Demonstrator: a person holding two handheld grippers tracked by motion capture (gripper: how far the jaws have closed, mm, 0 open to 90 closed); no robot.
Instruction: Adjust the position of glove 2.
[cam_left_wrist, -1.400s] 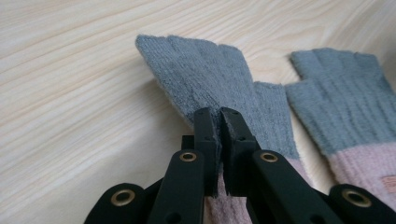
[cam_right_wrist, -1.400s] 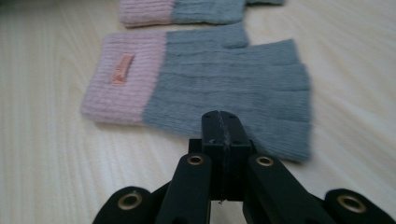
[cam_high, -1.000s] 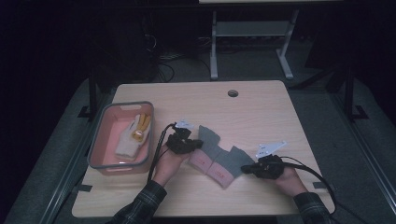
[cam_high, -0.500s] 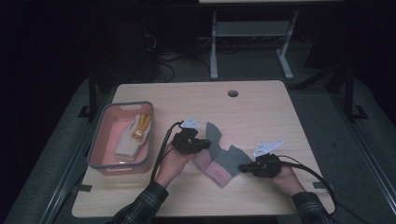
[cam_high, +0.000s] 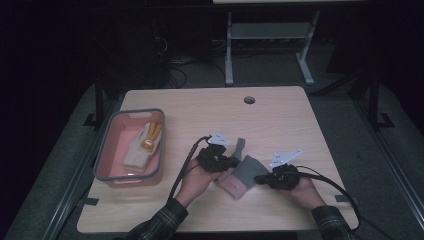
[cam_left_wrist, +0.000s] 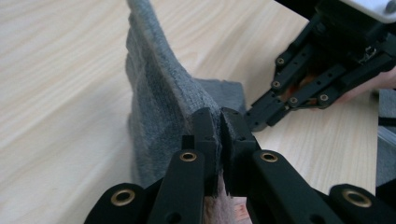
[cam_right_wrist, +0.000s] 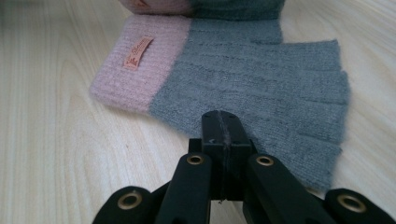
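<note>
A grey fingerless knit glove with a pink cuff and an orange label lies flat on the table; in the high view it is the grey glove between both hands. My right gripper is shut on its near grey edge; in the high view the right gripper sits at the glove's right side. My left gripper is shut on a fold of grey knit and holds it up off the table. In the high view the left gripper is at the glove's left. More pink and grey knit lies just behind.
A pink bin with a grey rim stands at the table's left and holds a white and yellow glove. A round cable hole is at the back of the table. Cables trail from both grippers toward the front edge.
My left gripper has moved right, toward the right gripper, carrying the grey knit with it. The right gripper has stayed almost still.
</note>
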